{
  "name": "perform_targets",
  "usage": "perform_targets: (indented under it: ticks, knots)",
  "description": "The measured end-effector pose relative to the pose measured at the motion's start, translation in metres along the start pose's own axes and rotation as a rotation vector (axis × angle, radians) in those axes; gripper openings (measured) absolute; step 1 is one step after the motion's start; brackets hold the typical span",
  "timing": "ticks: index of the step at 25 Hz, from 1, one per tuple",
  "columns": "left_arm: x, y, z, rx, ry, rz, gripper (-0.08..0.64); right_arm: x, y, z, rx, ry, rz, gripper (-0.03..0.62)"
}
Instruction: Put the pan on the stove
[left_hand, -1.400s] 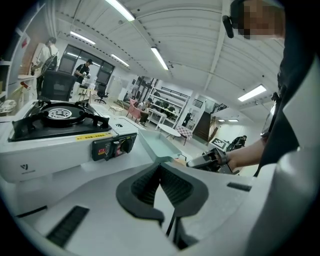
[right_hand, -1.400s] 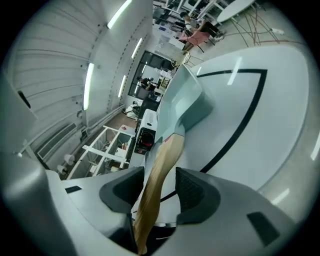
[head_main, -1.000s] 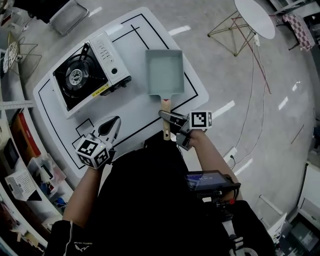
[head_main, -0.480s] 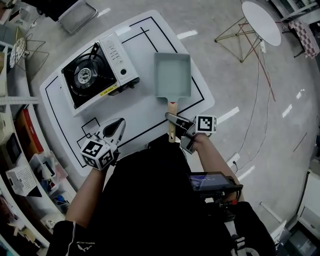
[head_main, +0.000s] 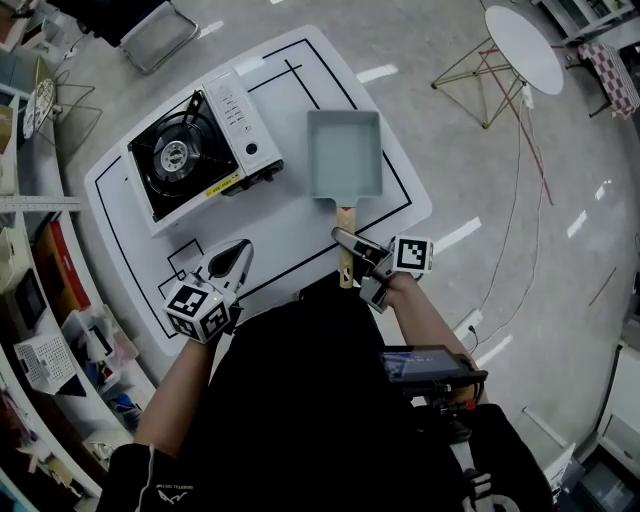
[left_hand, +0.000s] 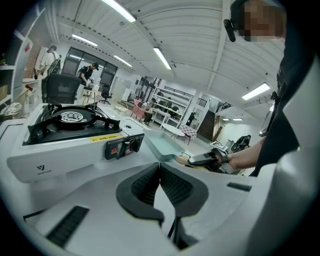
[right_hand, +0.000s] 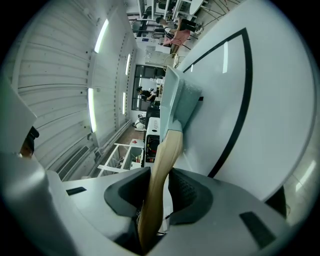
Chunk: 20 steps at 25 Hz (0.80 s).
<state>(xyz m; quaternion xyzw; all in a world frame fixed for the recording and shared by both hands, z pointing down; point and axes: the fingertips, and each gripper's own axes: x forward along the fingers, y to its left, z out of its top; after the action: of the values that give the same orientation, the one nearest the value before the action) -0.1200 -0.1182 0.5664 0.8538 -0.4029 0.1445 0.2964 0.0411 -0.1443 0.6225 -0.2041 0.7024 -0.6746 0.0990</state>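
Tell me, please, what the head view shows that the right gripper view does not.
Only the head view: the left tool, plus the burner of the stove seen from above. Only the right gripper view: how the right tool grips, its jaws, which have just been closing, pressing on the wooden handle between them. Both: the pan, the stove and the white table.

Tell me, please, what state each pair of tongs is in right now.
Left tongs: closed, empty.
Right tongs: have just been closing, now gripping the pan handle.
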Motion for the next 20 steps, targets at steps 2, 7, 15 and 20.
perform_targets:
  ticks: [2,7,15,20]
  knots:
    - [-0.0002,0.0002,0.001,-0.001,-0.004,0.001,0.009,0.003,0.0063,0.0008,-0.01,0.003,0.03,0.13]
    - [-0.0015,0.001,-0.0003,-0.01,-0.005,0.006,0.009,0.006,0.011,0.0018,-0.007,0.005,0.046,0.129]
    - [-0.0052,0.0042,-0.001,-0.021,-0.02,0.018,0.009,0.0056,0.0121,0.0027,0.017,-0.004,0.047,0.129]
    - [-0.0071,0.0051,-0.0001,-0.024,-0.031,0.021,0.009,0.0053,0.013,0.004,0.033,-0.016,0.046,0.129]
